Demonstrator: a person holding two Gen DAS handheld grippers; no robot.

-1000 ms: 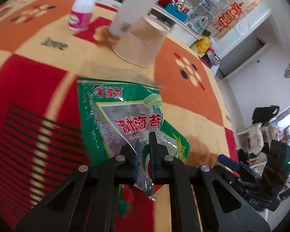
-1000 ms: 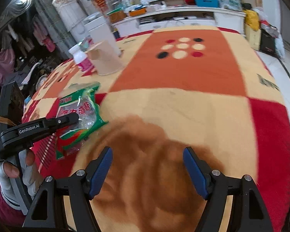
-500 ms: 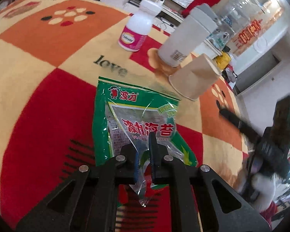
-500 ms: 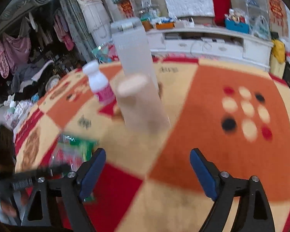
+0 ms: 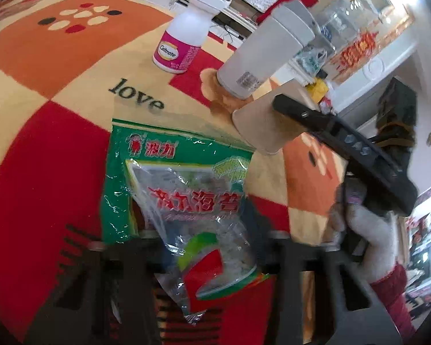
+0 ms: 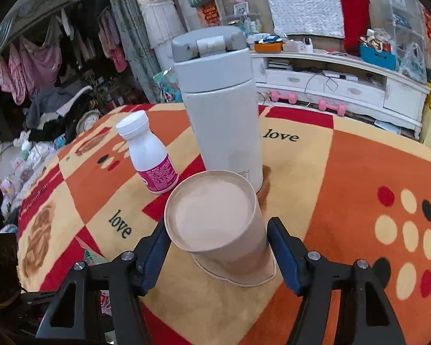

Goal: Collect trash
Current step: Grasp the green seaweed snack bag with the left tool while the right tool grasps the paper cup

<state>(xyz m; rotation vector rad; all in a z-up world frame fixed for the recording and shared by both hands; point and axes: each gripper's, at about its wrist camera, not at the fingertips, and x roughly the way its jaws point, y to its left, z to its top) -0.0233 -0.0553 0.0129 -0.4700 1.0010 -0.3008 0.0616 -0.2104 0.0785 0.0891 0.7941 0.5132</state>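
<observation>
Your upside-down paper cup [image 6: 218, 224] stands between the closing jaws of your right gripper [image 6: 219, 256], pads not yet pressing it; it looks tan, light, easily crushed. At its 8 o'clock lies the green seaweed wrapper [image 5: 169, 189], crinkled and seemingly empty, pinched in your left gripper [image 5: 207, 247], jaws together. Neither is binned, and no bin shows. The flask [image 6: 221, 106] at 12 and the pill bottle [image 6: 149, 155] at 10 stay.
</observation>
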